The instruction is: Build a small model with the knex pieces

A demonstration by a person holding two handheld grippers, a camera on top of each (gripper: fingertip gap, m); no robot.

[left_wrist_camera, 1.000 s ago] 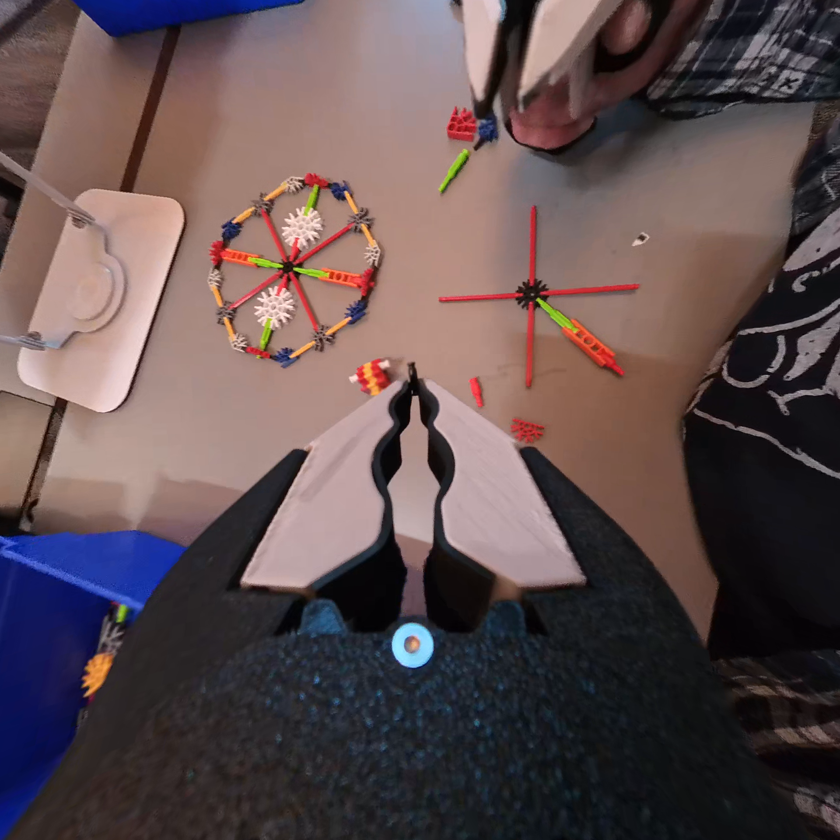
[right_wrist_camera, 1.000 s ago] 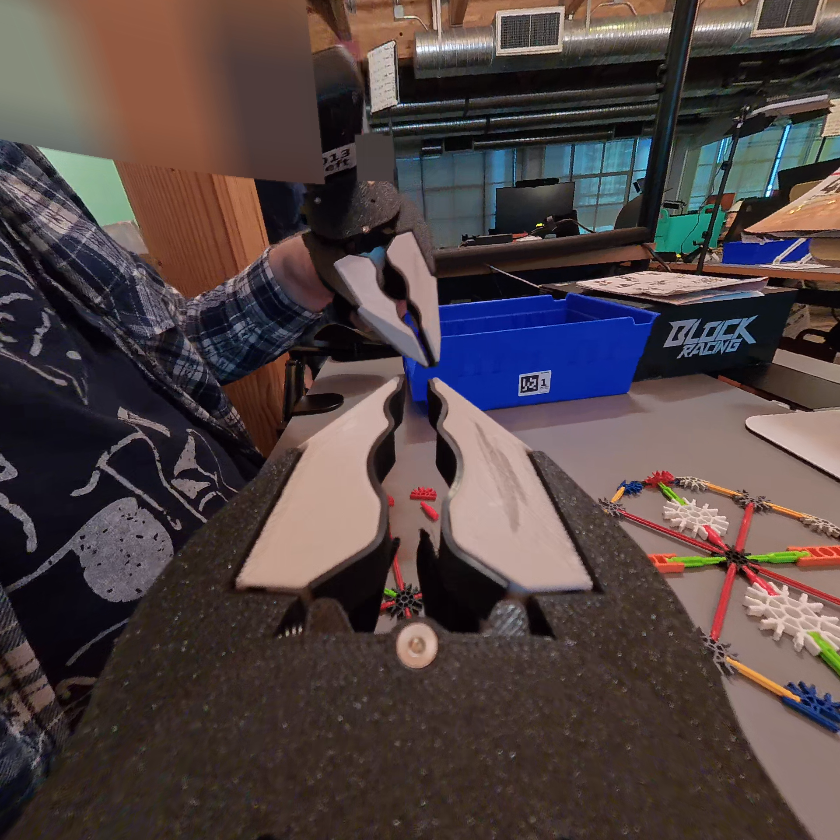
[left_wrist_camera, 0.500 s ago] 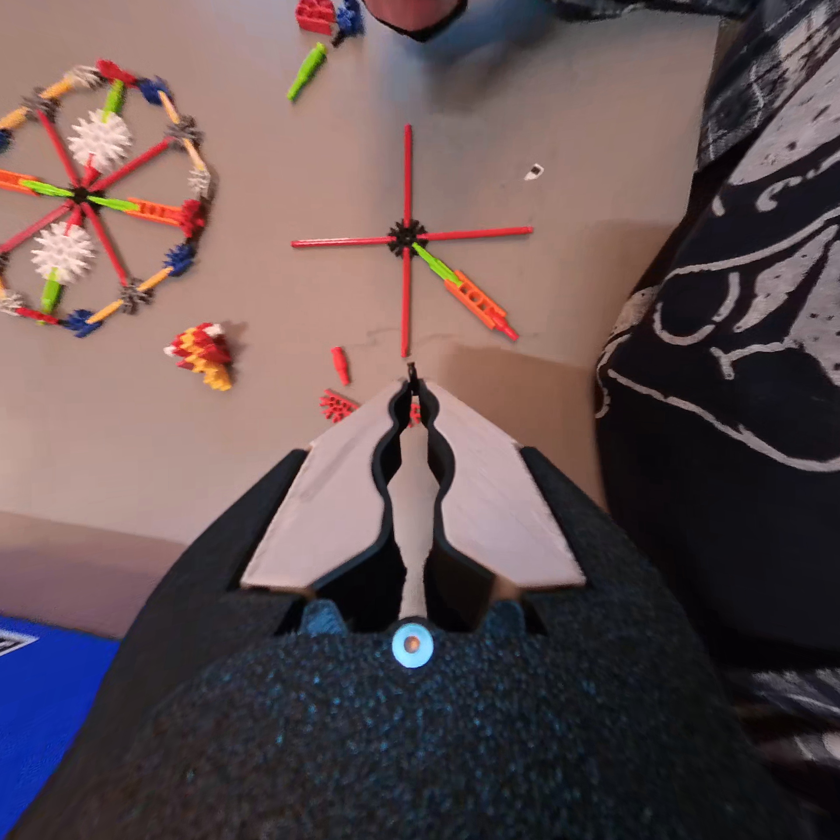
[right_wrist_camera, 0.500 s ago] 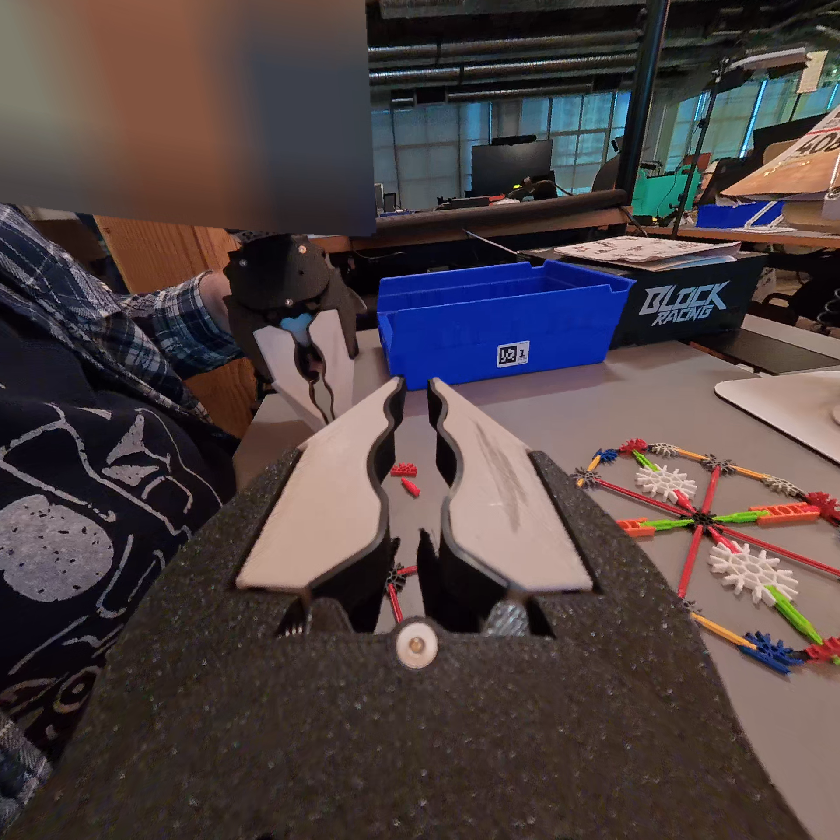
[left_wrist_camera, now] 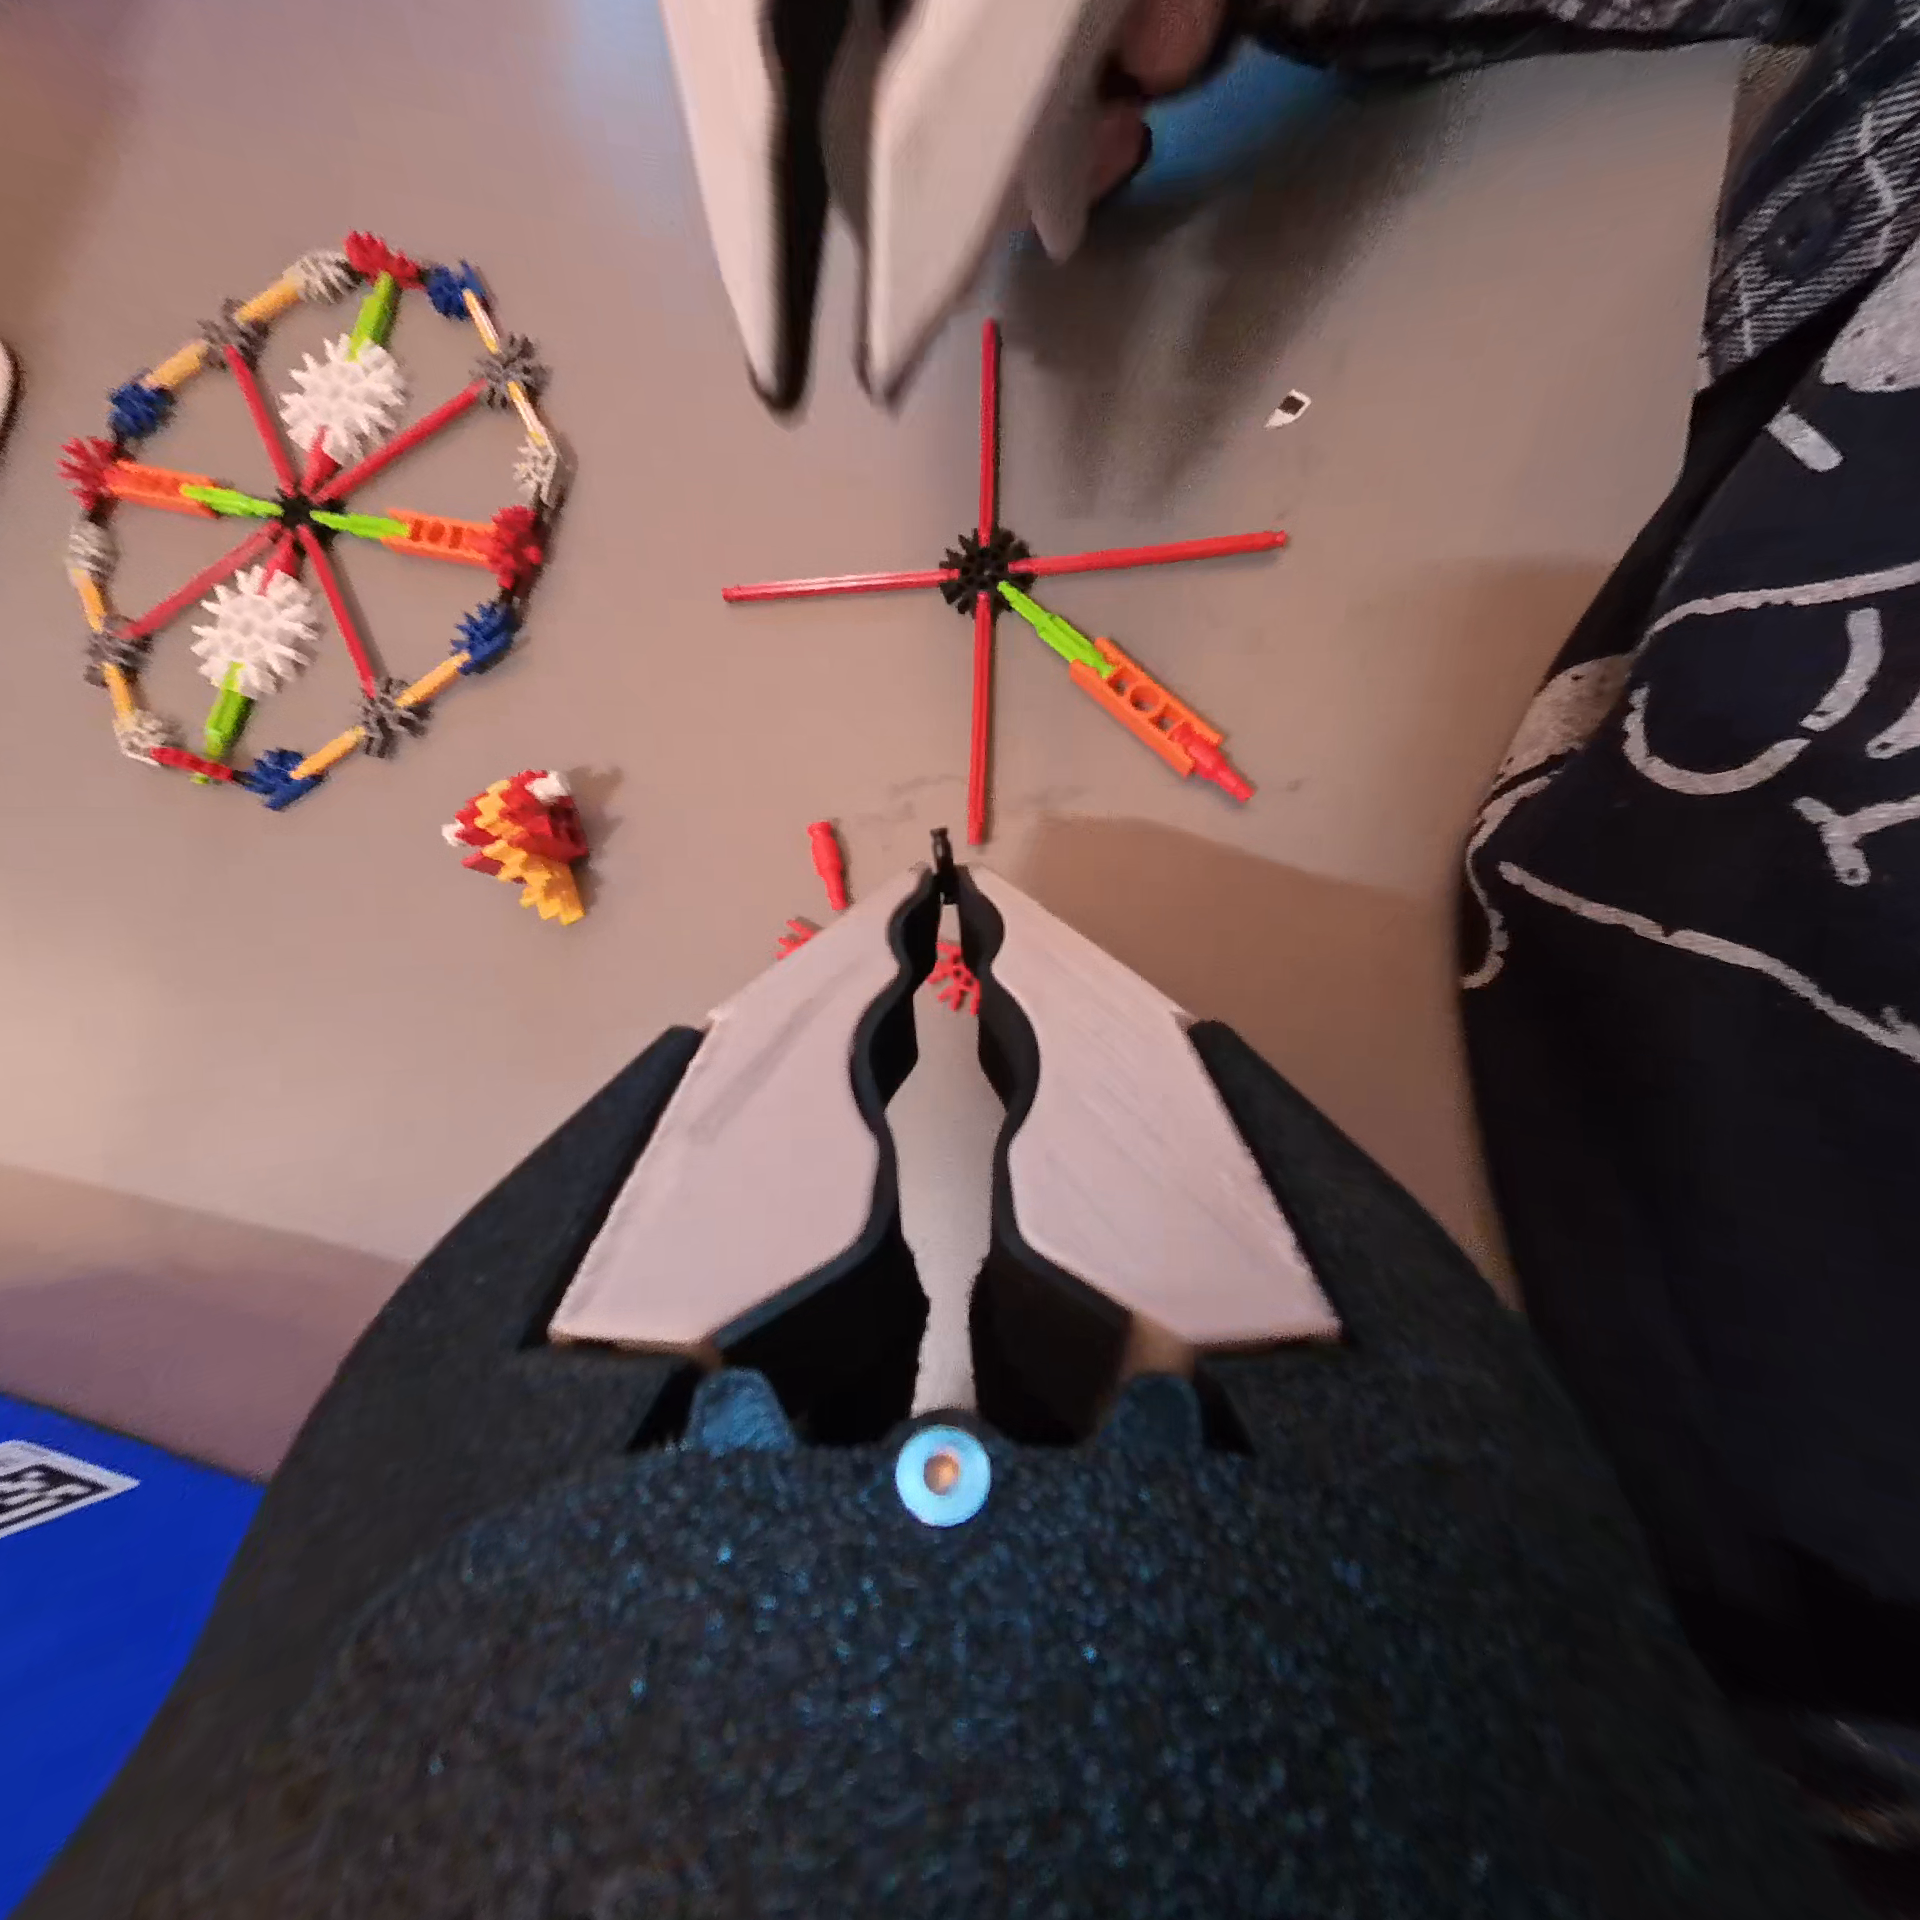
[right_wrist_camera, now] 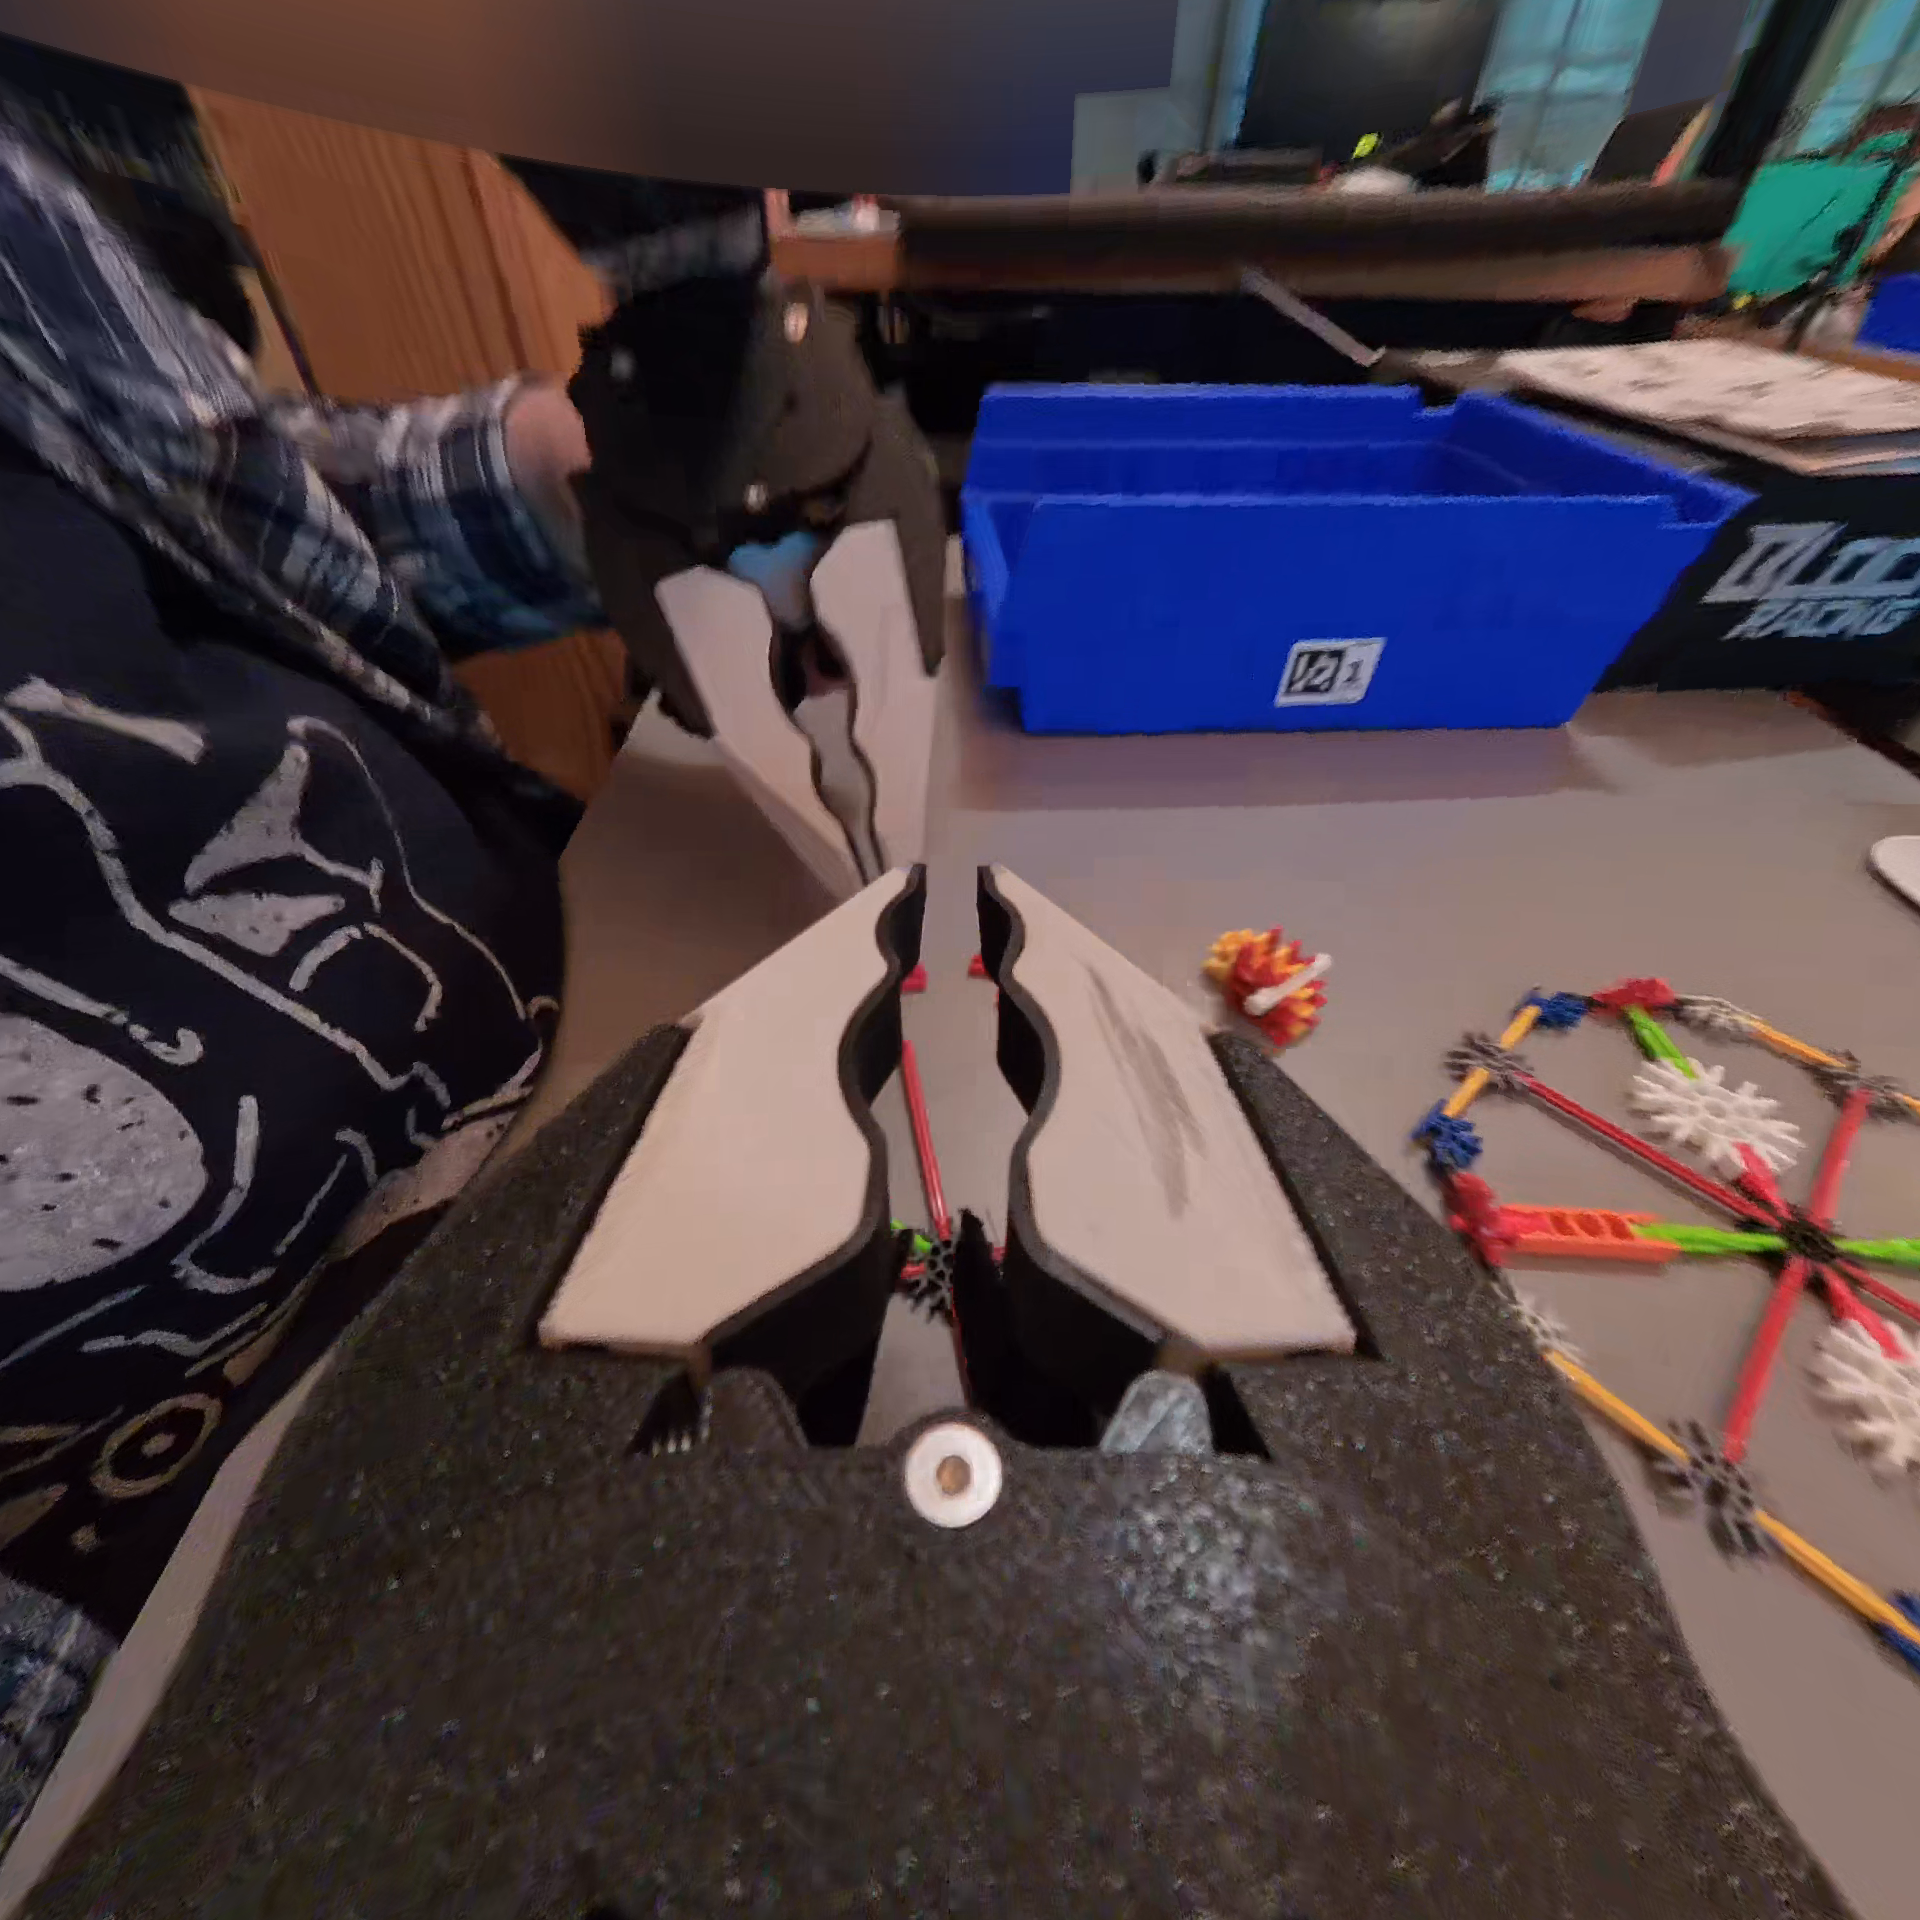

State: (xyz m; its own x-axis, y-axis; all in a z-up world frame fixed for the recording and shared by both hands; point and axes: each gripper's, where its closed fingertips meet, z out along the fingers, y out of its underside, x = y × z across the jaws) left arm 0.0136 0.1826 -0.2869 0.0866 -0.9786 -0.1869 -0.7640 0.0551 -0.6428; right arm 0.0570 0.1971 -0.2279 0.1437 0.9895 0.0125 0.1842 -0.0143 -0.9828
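Grey table (left_wrist_camera: 312, 1039), blue bin (right_wrist_camera: 1299, 582), finished toy wheel (left_wrist_camera: 301, 509)

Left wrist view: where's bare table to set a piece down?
Widest bare table: between wheel, connector stack and blue bin. Narrow strip between wheel and red-rod cross. Crowded at left claw: loose red bits.

2 grippers (left_wrist_camera: 941, 868) (right_wrist_camera: 951, 883), 1 blue bin (right_wrist_camera: 1320, 582), 2 white snowflake connectors (left_wrist_camera: 343, 393) (left_wrist_camera: 255, 642).

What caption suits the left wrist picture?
Left gripper pinching a tiny black piece above a red-spoked hub, beside a colourful wheel.
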